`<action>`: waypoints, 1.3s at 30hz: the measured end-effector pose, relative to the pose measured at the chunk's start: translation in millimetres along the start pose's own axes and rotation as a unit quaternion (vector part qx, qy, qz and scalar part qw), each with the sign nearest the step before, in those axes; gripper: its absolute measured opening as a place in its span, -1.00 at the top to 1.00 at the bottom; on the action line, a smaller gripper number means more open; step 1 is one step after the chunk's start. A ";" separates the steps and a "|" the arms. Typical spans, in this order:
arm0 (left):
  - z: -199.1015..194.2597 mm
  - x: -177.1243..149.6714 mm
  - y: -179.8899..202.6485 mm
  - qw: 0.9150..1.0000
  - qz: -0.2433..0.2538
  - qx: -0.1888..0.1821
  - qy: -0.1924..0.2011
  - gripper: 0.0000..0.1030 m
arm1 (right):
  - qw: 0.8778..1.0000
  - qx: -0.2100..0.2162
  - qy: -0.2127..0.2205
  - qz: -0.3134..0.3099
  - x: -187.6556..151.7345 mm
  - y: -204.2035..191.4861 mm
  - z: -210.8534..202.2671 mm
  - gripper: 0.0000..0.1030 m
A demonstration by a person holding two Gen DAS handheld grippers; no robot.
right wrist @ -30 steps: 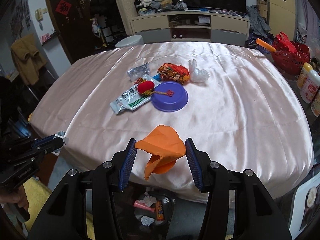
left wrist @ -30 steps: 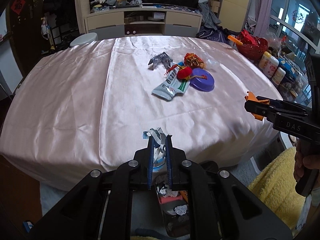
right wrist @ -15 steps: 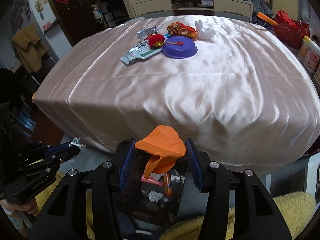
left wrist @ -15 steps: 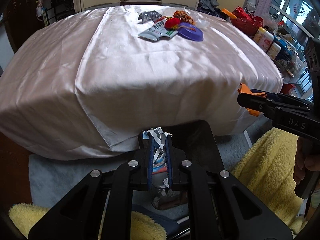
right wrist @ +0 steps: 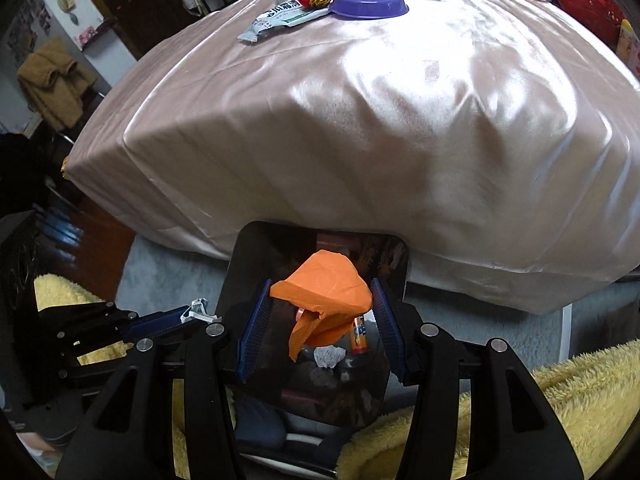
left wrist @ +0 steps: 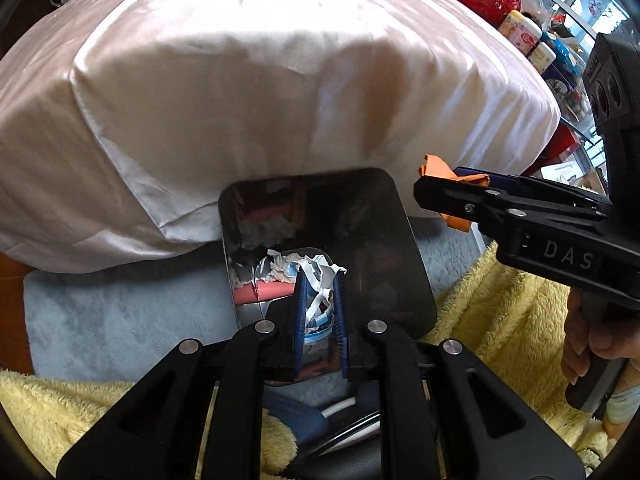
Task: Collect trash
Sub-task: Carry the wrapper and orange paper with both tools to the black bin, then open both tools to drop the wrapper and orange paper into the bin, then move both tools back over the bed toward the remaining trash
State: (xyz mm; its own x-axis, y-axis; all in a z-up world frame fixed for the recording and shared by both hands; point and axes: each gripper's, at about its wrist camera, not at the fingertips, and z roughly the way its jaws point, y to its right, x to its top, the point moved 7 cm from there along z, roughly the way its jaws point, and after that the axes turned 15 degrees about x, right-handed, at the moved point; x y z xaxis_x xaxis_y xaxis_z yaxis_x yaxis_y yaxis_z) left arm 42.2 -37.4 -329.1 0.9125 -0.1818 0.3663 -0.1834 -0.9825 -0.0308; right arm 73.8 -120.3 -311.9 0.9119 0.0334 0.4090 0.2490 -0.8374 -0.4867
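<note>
My left gripper hangs over the open dark trash bin on the floor. Its jaws are opening, with a crumpled white and blue wrapper still pinched between the pads. Inside the bin lie scraps of paper and a pink piece. My right gripper is shut on a crumpled orange paper above the same bin. In the left wrist view the right gripper sits at the bin's right side, with a hand on its handle. The left gripper shows at the left in the right wrist view.
A table under a pink satin cloth rises just behind the bin. On its far part lie a purple bowl, a silver-green packet and other wrappers. A yellow fleece blanket and a grey rug surround the bin.
Both grippers have come down from over the table edge to just above the bin, tilting more steeply downward. Each still has its piece of trash between the pads.
</note>
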 end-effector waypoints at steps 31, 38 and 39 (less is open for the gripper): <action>-25.0 30.5 -42.1 0.998 -0.036 0.044 0.037 -0.70 | 0.997 0.003 0.071 0.040 40.9 26.1 -50.8 -0.51; -44.9 64.4 -47.1 0.996 -0.029 0.053 0.066 -0.70 | 0.995 -0.010 0.095 0.029 78.7 37.0 -67.9 -0.51; -46.4 69.7 -47.9 0.996 -0.029 0.054 0.070 -0.70 | 0.995 -0.012 0.098 0.027 84.2 39.0 -70.0 -0.51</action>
State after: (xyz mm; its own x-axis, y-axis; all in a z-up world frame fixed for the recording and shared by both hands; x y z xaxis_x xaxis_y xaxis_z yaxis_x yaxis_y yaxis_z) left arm 97.6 -1.2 -258.9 0.8591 -0.1256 0.4961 -0.0851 -0.9910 -0.1035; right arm 137.5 -188.3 -242.4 0.8421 -0.1177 0.5264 0.1904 -0.8482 -0.4942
